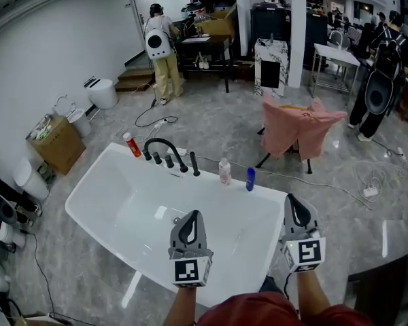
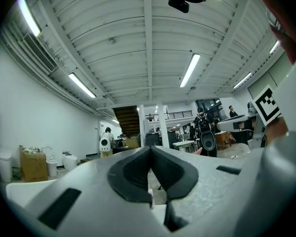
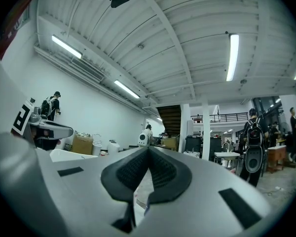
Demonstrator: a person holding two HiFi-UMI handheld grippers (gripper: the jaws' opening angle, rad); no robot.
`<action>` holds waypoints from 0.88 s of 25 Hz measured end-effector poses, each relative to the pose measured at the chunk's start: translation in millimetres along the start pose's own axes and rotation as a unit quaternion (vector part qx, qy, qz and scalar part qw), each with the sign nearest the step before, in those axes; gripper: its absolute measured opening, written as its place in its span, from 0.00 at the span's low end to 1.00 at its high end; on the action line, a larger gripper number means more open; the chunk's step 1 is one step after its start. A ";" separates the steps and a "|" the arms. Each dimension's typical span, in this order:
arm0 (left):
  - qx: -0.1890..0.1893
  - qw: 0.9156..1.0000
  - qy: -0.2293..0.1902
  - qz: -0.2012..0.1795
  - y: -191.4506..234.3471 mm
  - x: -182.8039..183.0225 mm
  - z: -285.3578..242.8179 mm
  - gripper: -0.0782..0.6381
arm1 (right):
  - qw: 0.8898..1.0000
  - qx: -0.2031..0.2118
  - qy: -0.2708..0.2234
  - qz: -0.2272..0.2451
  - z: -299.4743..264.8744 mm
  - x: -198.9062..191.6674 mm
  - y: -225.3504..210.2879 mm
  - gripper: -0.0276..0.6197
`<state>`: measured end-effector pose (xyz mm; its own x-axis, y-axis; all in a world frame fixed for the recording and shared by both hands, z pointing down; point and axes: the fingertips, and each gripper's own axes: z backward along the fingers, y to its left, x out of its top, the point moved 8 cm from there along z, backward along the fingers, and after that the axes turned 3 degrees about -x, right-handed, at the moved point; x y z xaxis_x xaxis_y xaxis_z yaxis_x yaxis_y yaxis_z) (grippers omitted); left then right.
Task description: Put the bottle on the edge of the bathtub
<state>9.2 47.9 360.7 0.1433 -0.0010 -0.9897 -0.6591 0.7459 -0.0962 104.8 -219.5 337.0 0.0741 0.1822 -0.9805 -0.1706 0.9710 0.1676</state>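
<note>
A white bathtub (image 1: 102, 182) fills the middle of the head view. On its far rim stand three bottles: a red one (image 1: 132, 145) at the left beside the black faucet (image 1: 164, 151), a clear pinkish one (image 1: 224, 171), and a small blue one (image 1: 250, 178). My left gripper (image 1: 194, 214) hangs over the tub's near side, its jaws shut on nothing. My right gripper (image 1: 293, 200) is level over the tub's near right corner, also shut and empty. In the left gripper view the left gripper (image 2: 150, 149) shows its pads meeting at the tip. In the right gripper view the right gripper (image 3: 148, 148) shows the same.
A cardboard box (image 1: 56, 143) and a toilet (image 1: 103, 92) stand left of the tub. A pink cloth on a stand (image 1: 301, 128) is behind it, with cables on the floor (image 1: 156, 121). One person (image 1: 162, 49) stands at the back and another (image 1: 377, 80) at the right.
</note>
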 end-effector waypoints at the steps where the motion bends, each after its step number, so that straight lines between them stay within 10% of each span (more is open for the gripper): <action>1: -0.001 1.000 0.000 0.000 0.2 0.6 -0.8 0.12 | 1.000 -0.001 0.001 0.001 -0.4 0.7 0.0 0.04; 22: -0.020 1.000 0.007 0.008 -5.2 -4.3 -21.0 0.12 | 1.000 -0.018 0.024 0.002 -6.4 -6.8 -10.6 0.04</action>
<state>-3.6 30.0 363.3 0.1234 0.0014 -0.9924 -0.6899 0.7189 -0.0847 99.8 -232.1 341.2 0.0273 0.1772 -0.9838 -0.2061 0.9640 0.1680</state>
